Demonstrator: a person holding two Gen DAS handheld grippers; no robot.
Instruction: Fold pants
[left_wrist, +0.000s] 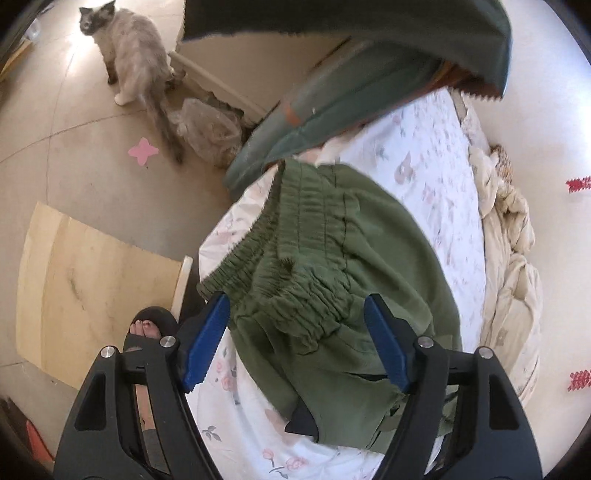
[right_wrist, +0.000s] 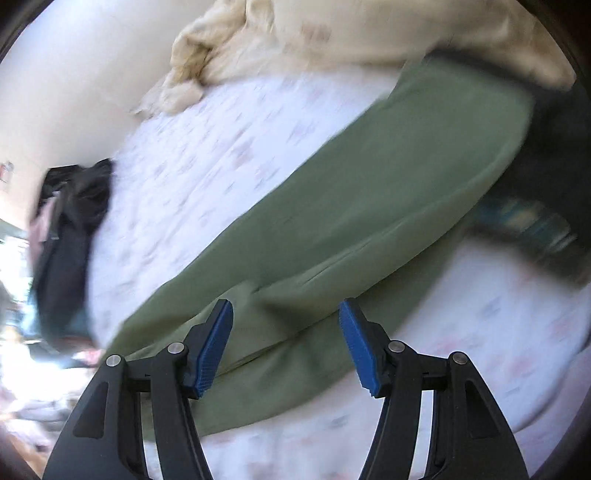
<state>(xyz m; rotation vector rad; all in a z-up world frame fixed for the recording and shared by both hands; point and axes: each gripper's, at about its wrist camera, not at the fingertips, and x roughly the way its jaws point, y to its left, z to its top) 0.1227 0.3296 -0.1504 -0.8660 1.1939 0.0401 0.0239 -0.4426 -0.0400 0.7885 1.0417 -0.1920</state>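
Green pants (left_wrist: 332, 266) lie on a bed with a white floral sheet (left_wrist: 424, 147). In the left wrist view their gathered elastic waistband (left_wrist: 295, 280) lies bunched near the bed's edge. My left gripper (left_wrist: 295, 343) is open just above the waistband, with blue pads (left_wrist: 207, 343) on either side of it. In the blurred right wrist view a long green pant leg (right_wrist: 351, 221) runs diagonally across the sheet (right_wrist: 184, 166). My right gripper (right_wrist: 286, 343) is open and empty over a crease in the leg.
A cat (left_wrist: 125, 55) stands on the tiled floor at far left, near a plastic bag (left_wrist: 207, 129). A wooden board (left_wrist: 85, 288) and a sandalled foot (left_wrist: 151, 325) are beside the bed. A cream quilt (left_wrist: 513, 251) lies along the wall. Dark clothes (right_wrist: 70, 236) hang off the bed.
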